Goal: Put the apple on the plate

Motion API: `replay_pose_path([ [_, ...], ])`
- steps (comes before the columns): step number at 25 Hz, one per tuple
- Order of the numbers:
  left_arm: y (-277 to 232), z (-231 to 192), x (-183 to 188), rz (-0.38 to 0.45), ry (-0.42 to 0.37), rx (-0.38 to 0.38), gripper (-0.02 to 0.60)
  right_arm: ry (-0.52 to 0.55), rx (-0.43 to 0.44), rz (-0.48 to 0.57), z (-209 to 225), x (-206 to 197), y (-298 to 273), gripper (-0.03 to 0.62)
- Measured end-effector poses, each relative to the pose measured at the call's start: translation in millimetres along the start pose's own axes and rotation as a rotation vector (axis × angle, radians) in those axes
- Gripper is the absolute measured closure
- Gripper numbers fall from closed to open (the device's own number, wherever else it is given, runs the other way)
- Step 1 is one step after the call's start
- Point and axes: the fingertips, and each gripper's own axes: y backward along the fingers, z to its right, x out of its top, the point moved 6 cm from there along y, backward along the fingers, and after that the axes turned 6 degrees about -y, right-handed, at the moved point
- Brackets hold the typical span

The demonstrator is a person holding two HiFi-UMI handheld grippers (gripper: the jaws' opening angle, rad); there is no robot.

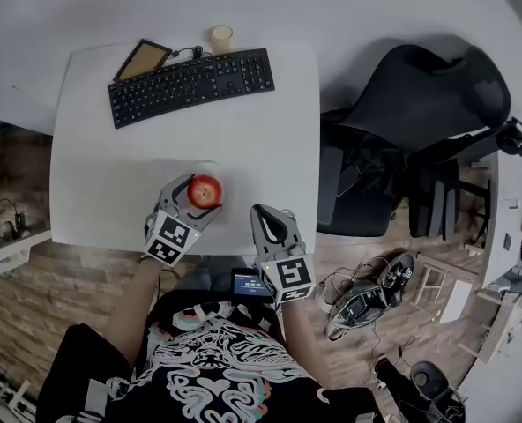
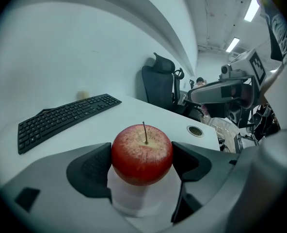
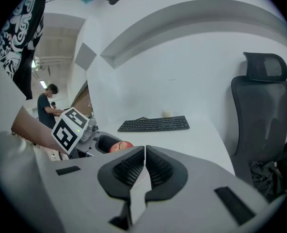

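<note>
A red apple (image 1: 205,190) with a short stem sits between the jaws of my left gripper (image 1: 193,204), near the white table's front edge. In the left gripper view both dark pads touch the apple (image 2: 142,154), so the left gripper (image 2: 142,171) is shut on it. A white round shape (image 2: 134,200) shows right under the apple and a faint white rim (image 1: 180,171) lies around it, likely the plate; whether the apple rests on it I cannot tell. My right gripper (image 1: 263,220) hovers at the table's front edge, right of the apple. Its jaws (image 3: 145,166) are shut and hold nothing.
A black keyboard (image 1: 190,85), a small tablet (image 1: 141,60) and a cup (image 1: 221,36) lie at the table's far side. A black office chair (image 1: 420,148) stands right of the table (image 1: 270,139). A cable hole (image 2: 195,130) marks the tabletop. Shoes and cables lie on the floor (image 1: 367,298).
</note>
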Motion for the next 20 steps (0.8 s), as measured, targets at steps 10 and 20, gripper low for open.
replay_pose_path([
  [10,-8,-4,-8,0.038,0.018,0.006,0.209,0.005,0.070,-0.056,-8,-8,-33,0.565],
  [20,-4,-9,-3,0.046,0.019,-0.002,0.202,-0.002,0.066,-0.067,-4,-11,-37,0.565],
])
